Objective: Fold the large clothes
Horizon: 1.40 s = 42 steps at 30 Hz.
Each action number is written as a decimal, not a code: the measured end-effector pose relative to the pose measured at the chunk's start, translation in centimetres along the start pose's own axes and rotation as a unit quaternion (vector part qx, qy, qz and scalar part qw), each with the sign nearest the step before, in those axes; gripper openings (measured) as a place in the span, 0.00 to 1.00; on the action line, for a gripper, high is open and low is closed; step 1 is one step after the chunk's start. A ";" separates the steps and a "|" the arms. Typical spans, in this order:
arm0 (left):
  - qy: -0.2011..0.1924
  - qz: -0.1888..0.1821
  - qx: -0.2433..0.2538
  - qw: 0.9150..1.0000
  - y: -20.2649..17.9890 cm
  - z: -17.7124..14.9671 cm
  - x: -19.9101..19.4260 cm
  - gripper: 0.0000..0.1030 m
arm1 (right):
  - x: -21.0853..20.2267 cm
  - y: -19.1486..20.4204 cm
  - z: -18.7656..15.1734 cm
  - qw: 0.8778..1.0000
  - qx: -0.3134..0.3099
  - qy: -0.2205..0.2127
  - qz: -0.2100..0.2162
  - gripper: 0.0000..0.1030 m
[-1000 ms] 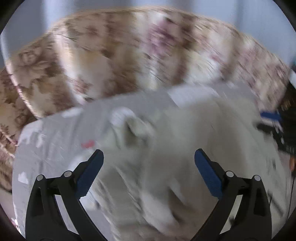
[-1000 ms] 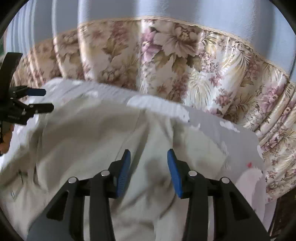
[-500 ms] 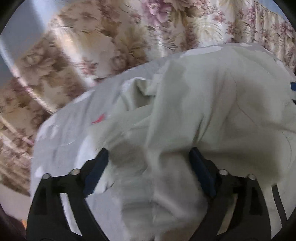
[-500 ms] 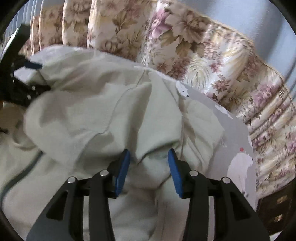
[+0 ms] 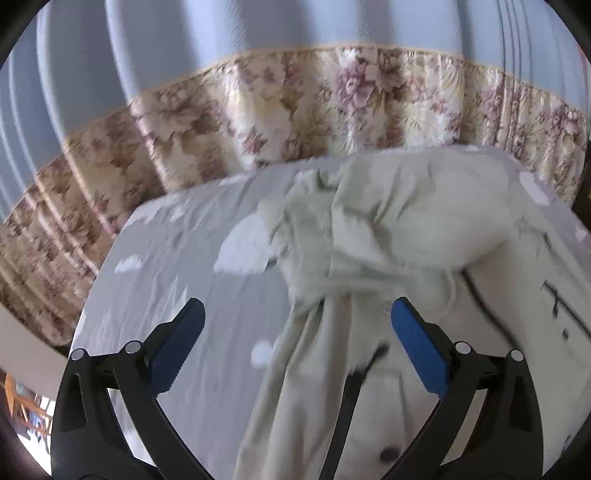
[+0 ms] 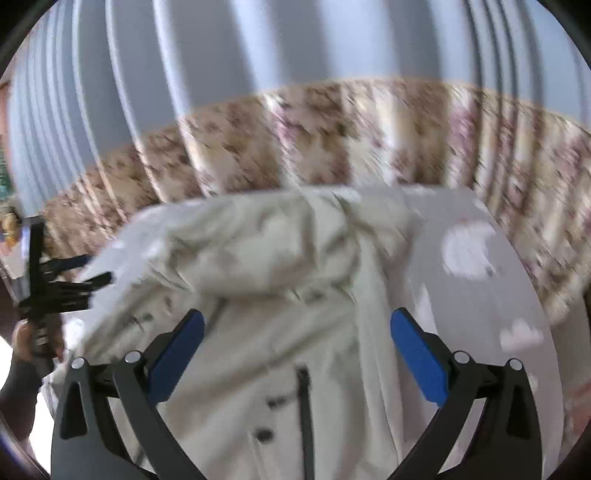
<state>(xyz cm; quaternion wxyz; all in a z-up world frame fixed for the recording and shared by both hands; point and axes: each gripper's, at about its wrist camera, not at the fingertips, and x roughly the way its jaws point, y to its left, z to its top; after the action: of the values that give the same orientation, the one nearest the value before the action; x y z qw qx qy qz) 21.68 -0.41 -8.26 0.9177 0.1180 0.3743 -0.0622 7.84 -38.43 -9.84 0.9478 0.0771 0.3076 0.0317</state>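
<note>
L gripper (image 5: 297, 343): jaws spread wide and opening, blue pads clear of cloth, nothing pinched. Between and below them lies the jacket's (image 5: 388, 236) edge on the sheet (image 5: 177, 266); the L pad hangs over bare sheet, the R pad over pale fabric.

R gripper (image 6: 297, 350): jaws wide too, opening, pads not pressing on anything. Jacket (image 6: 280, 266) lies under and between them, released; a dark zip (image 6: 304, 406) runs down near centre, with a dark button (image 6: 263, 435) just left of it.

Jacket: pale cream-green, large, spread on a grey sheet (image 6: 476, 295) with white cloud shapes. Far part is bunched into a puffy heap towards the back edge; near part lies flatter. A dark drawcord or seam line shows on the R side in the L view, detail too blurred to tell.

In the R view the L gripper (image 6: 99, 269) shows at far left, held by a hand (image 6: 27, 339), tips near the jacket's L edge; contact can't be told, pic is blurred.

Behind the sheet: floral curtain band (image 5: 332, 110), then grey-blue pleated curtain (image 5: 258, 26) above.
</note>
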 end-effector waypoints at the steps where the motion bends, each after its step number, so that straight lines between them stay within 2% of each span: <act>1: 0.005 0.002 -0.001 1.000 -0.2 -0.8 -0.2 0.97 | 0.0 0.0 -0.6 1.000 0.001 0.001 -0.009 0.98; 3: 0.015 0.001 -0.014 1.000 -0.2 -2.1 -0.4 0.97 | -0.5 0.1 -1.6 0.999 0.003 -0.009 -0.043 0.98; 7: 0.021 -0.016 -0.058 0.998 0.5 -3.8 -1.2 0.97 | -3.0 1.3 -3.1 0.993 -0.003 -0.075 -0.094 0.98; 9: 0.024 -0.018 -0.076 0.997 0.8 -4.5 -1.4 0.97 | -3.5 1.4 -3.6 0.988 -0.001 -0.087 -0.126 0.98; 11: 0.028 -0.019 -0.094 0.995 1.0 -5.0 -1.7 0.97 | -3.0 1.5 -3.9 0.987 -0.003 -0.074 -0.146 0.98; 13: 0.030 -0.022 -0.107 0.994 1.2 -5.4 -2.0 0.97 | -2.7 1.4 -4.3 0.989 0.002 -0.057 -0.136 0.98; 17: 0.028 -0.014 -0.121 0.992 1.6 -6.1 -2.8 0.97 | -3.7 0.8 -5.8 0.996 0.025 -0.046 -0.069 0.98; 21: 0.016 0.015 -0.119 0.993 2.0 -6.9 -3.9 0.97 | -4.6 0.1 -6.6 0.997 0.027 -0.039 -0.059 0.98; 24: 0.025 -0.017 -0.142 0.989 2.7 -7.7 -4.3 0.97 | -5.3 -0.8 -7.3 0.997 0.050 -0.032 -0.056 0.98; 26: 0.035 -0.034 -0.157 0.986 3.0 -8.4 -4.4 0.97 | -6.4 -1.5 -7.8 0.995 0.076 -0.049 -0.046 0.98; 29: 0.042 -0.022 -0.160 0.986 3.2 -9.5 -4.8 0.97 | -9.2 -2.5 -8.6 0.986 0.113 -0.107 -0.052 0.98; 31: 0.015 -0.020 -0.186 0.982 4.4 -10.7 -6.2 0.97 | -11.9 -2.5 -9.3 0.973 0.115 -0.181 -0.084 0.98; 33: 0.000 -0.009 -0.208 0.978 5.6 -11.7 -7.1 0.97 | -12.9 -2.7 -10.0 0.965 0.110 -0.212 -0.110 0.98; 34: -0.003 -0.006 -0.215 0.977 6.2 -12.1 -7.3 0.97 | -12.6 -3.2 -10.3 0.966 0.113 -0.202 -0.114 0.98; 37: 0.000 0.002 -0.225 0.974 8.0 -13.2 -7.4 0.97 | -10.0 -5.0 -10.2 0.977 0.150 -0.107 -0.112 0.98; 38: 0.004 0.009 -0.227 0.974 8.3 -13.5 -7.4 0.97 | -9.2 -5.4 -10.6 0.977 0.159 -0.091 -0.107 0.98; 40: 0.019 0.018 -0.227 0.974 8.6 -14.2 -7.2 0.97 | -8.9 -5.5 -11.3 0.976 0.160 -0.102 -0.108 0.98; 42: 0.029 0.006 -0.220 0.975 8.4 -14.7 -7.0 0.97 | -8.7 -5.2 -11.4 0.975 0.149 -0.103 -0.126 0.98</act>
<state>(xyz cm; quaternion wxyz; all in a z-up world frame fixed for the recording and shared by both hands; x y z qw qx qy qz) 8.45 11.72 -12.09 0.9105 -0.0822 0.4041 0.0306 -5.80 -43.02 -14.75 0.9488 0.1806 0.2168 -0.1420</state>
